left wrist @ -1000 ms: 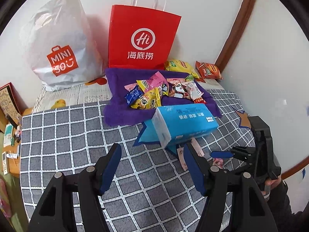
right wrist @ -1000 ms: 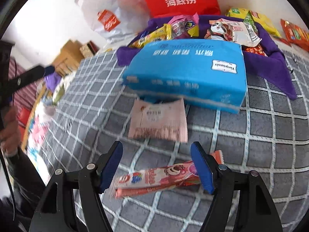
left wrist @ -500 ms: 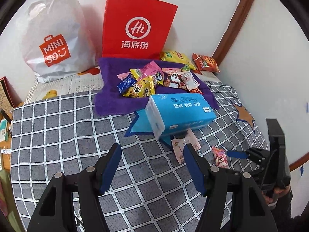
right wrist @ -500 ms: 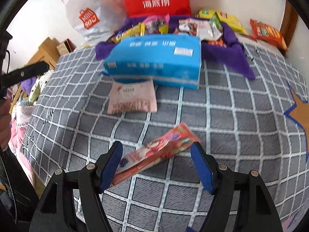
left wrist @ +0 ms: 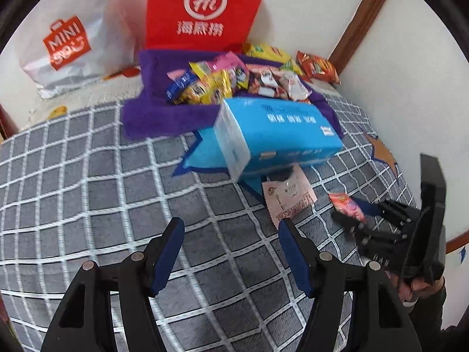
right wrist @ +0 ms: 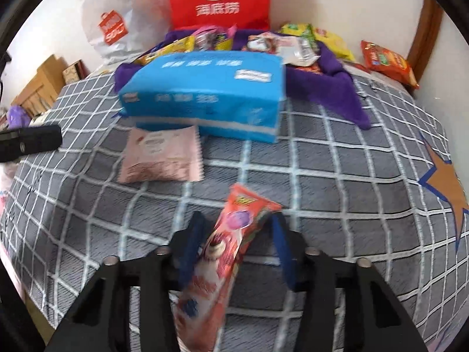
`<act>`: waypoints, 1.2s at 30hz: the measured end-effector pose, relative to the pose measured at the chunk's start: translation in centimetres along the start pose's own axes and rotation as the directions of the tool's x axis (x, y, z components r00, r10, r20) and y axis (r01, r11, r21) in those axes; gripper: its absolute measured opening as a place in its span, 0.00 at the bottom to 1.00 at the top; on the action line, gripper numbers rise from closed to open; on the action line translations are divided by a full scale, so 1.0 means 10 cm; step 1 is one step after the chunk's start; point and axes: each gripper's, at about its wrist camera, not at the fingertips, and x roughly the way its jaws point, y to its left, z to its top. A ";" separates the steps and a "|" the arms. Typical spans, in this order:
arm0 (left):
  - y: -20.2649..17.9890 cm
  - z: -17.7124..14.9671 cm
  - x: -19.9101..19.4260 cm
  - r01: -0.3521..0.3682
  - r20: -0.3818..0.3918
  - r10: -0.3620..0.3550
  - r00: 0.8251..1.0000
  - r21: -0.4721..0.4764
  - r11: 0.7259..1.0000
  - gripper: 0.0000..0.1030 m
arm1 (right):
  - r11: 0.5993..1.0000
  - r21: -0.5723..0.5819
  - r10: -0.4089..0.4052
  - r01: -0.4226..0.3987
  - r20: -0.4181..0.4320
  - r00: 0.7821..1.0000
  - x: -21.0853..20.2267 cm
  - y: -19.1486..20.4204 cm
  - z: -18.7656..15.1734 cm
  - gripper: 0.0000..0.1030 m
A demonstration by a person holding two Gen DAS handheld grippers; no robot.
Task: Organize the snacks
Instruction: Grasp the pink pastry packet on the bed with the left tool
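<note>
A long red snack packet lies along the fingers of my right gripper. Its jaws are closing and the pads pinch the packet's sides. The left wrist view shows the same right gripper at the right with the red packet in its tips. A flat pink packet rests on the grey checked bed cover just ahead, against a blue tissue pack. My left gripper hangs open over bare cover, with the pink packet just beyond its right finger.
A purple cloth holds a pile of snack packets behind the tissue pack. A red paper bag and a white plastic bag stand at the wall. An orange chip bag lies in the corner.
The right jaws have come together on the red packet, which lay crosswise on the cover and now points along the fingers. The left gripper has sunk closer to the bed cover.
</note>
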 end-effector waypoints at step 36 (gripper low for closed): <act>-0.69 0.13 0.82 -0.021 -0.024 0.019 1.000 -0.078 0.997 0.79 | 0.992 0.121 0.031 -0.046 0.129 0.991 0.27 -0.72 0.24 0.31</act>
